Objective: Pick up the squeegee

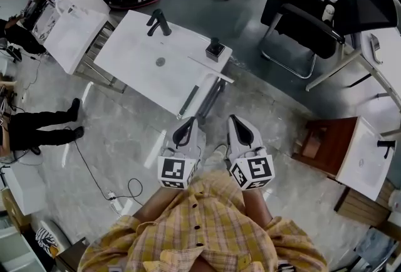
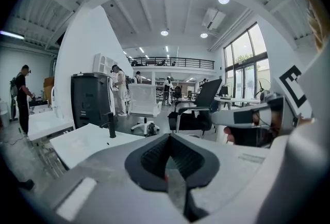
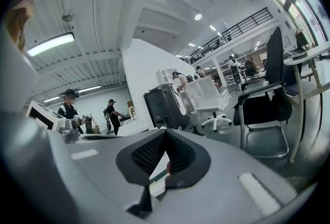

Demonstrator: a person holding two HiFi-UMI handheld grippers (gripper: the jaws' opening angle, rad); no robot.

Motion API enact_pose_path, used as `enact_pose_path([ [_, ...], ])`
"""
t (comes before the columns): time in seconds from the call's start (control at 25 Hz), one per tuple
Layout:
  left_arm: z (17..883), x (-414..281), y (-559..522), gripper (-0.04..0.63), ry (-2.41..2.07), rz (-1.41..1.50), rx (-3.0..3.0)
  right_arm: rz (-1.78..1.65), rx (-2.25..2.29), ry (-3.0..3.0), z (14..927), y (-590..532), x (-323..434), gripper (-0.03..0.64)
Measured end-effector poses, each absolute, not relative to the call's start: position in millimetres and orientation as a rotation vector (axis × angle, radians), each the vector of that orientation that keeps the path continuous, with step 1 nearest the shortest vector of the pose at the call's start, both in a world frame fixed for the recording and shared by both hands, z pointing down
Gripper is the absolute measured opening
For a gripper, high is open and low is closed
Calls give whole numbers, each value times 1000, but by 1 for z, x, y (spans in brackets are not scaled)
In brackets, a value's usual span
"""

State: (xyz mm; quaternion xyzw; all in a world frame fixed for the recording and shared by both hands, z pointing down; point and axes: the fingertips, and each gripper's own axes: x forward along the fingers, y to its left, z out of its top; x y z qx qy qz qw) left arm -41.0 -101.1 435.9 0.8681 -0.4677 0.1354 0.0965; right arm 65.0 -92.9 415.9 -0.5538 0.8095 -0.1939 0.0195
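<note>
Big room, gray floor, white sink table (image 1: 135, 61) in front. Squeegee (image 1: 210, 69), best guess: long thin pale bar lying flat near table's right edge, one end poking past edge. Too small to see handle. Likely light, stiff bar, soft rubber strip; pinch bar near middle. Left claw (image 1: 190, 121) and right claw (image 1: 234, 120) both pinched closed, holding nothing, short of table.
</note>
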Motion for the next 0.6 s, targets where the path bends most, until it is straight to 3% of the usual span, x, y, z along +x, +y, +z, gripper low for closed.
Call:
enact_pose_path([
  [0.6,467,-50,-153,2,-1335,511,2532,-681,-1796,2509,442,-132,59,0],
])
